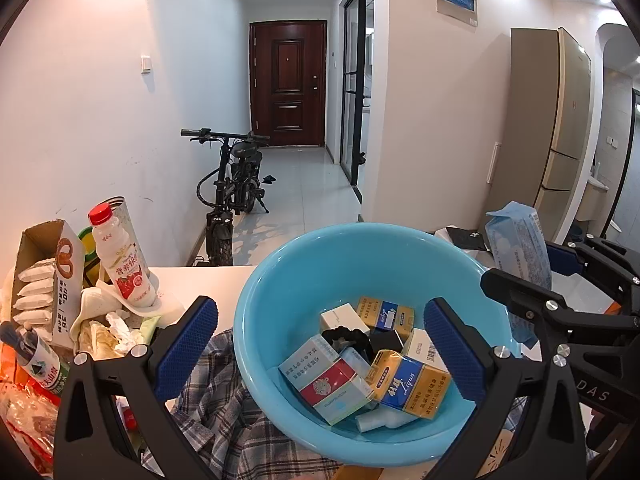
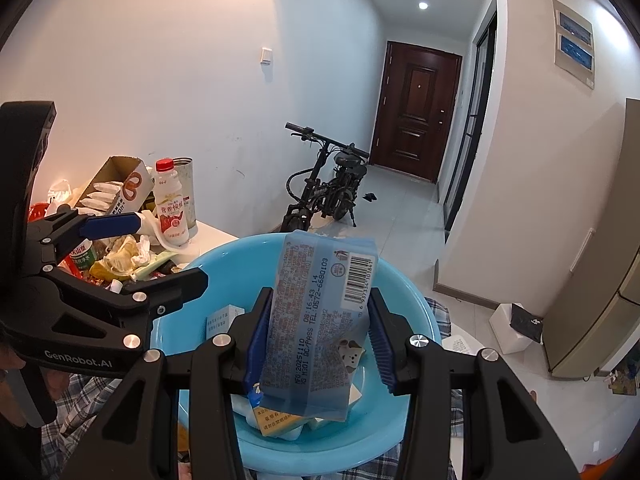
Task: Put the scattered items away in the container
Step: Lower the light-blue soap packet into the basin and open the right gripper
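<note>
1. We noted the right hand-held gripper [image 2: 316, 344] clamped on a pale blue tissue pack [image 2: 320, 320], both pads pressing its sides, the pack standing upright between them.
2. The pack hung over the blue basin [image 2: 408, 292], above its near half, not yet touching the contents.
3. The left hand-held gripper [image 1: 320, 344] stood with its jaws wide apart and nothing between them, poised over the near rim of the basin.
4. The basin already held several small cartons, among them a yellow-and-blue carton [image 1: 408, 384] and a red-and-white carton [image 1: 324, 384]. It sat on a plaid cloth [image 1: 224, 412] on the worktop [image 1: 208, 284].
5. We judged the step in hand to be the release. It would go best with the pack lowered close to the cartons and kept inside the rim before the pads part, so it does not topple out.
6. Clutter remained at the left, including a milk bottle [image 1: 122, 256] and a snack box [image 1: 48, 276]. We judged the empty left gripper suited to fetch next.
</note>
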The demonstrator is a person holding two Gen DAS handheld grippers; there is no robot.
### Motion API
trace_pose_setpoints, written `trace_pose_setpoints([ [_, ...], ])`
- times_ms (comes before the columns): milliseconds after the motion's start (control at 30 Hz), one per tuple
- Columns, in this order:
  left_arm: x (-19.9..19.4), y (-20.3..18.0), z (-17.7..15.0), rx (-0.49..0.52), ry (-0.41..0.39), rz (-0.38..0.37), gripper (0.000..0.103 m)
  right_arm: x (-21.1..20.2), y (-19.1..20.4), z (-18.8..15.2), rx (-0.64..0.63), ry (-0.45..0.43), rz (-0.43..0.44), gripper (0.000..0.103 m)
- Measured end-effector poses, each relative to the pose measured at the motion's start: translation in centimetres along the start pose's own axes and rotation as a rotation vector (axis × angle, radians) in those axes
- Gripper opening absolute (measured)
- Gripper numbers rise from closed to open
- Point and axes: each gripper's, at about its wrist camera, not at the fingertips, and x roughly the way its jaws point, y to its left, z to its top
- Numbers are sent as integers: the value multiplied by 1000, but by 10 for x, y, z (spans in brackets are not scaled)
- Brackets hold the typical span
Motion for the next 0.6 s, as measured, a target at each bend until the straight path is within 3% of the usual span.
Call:
trace_pose_setpoints([
  [467,-4,6,2,-3,-9,17,102,2,4,-1,3,-5,3,49],
  [533,-5,11,4,-14,-12,26,102,2,2,-1,11,-10,-26,64],
  [600,-4,15,4,-24,-10,23,102,0,-3,-1,27,-22,-36,103],
])
